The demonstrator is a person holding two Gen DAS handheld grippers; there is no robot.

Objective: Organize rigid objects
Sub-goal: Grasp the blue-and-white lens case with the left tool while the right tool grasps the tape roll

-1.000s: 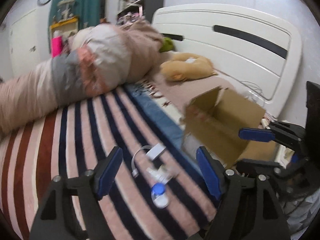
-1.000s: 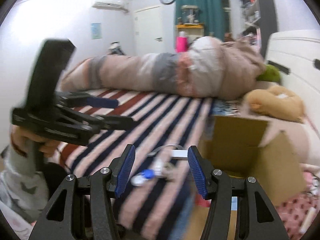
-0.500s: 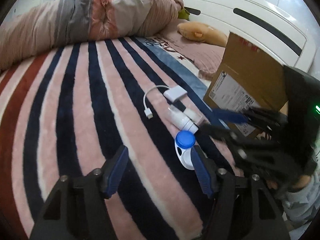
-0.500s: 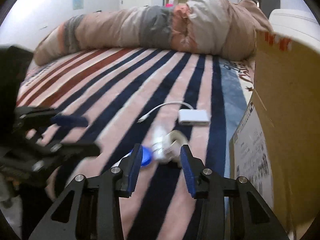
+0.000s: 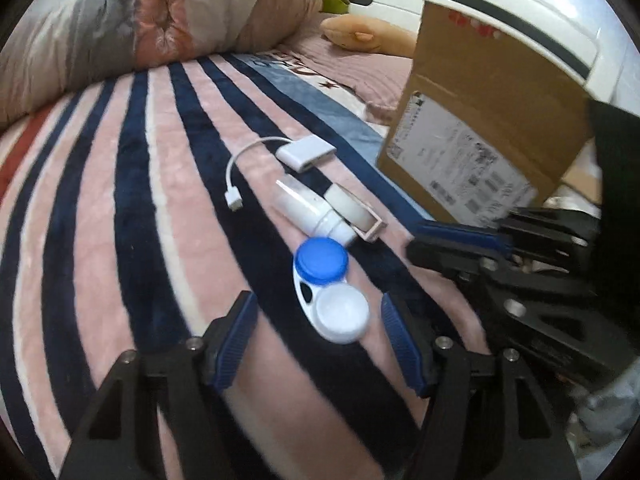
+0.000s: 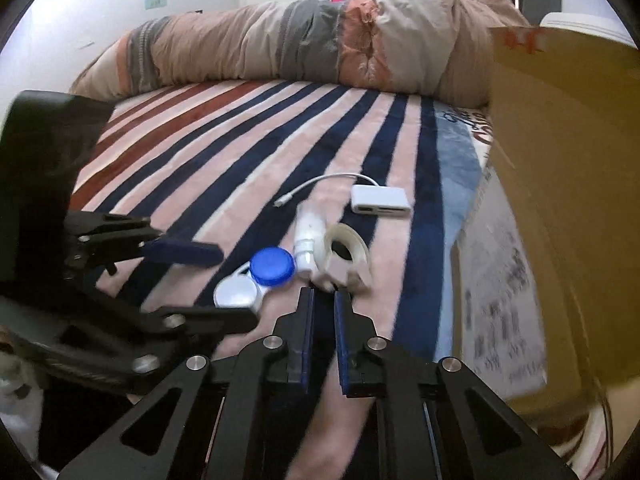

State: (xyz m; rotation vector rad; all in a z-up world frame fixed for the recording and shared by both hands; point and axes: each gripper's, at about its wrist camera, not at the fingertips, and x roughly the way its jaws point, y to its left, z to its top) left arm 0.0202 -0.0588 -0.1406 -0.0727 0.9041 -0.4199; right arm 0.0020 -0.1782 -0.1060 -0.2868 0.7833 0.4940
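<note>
On the striped blanket lie a contact lens case [image 5: 326, 288] with one blue and one white cap, a small white bottle [image 5: 310, 210], a tape dispenser [image 5: 354, 212] and a white adapter [image 5: 306, 154] with a cable. My left gripper [image 5: 316, 328] is open, its fingers on either side of the lens case. My right gripper [image 6: 324, 300] is nearly shut with a narrow gap, empty, its tips just short of the tape dispenser [image 6: 346, 252]. The lens case [image 6: 256, 278], bottle [image 6: 306, 236] and adapter [image 6: 380, 204] also show in the right wrist view.
An open cardboard box [image 5: 484, 120] stands on the bed to the right of the objects, also at the right of the right wrist view [image 6: 560, 200]. A rolled duvet [image 6: 320, 40] lies across the far side. A plush toy [image 5: 364, 36] lies by the white headboard [image 5: 520, 8].
Both grippers have dropped close to the objects. The left one now straddles the lens case. The right gripper's fingers have closed from wide open to a narrow gap near the tape dispenser.
</note>
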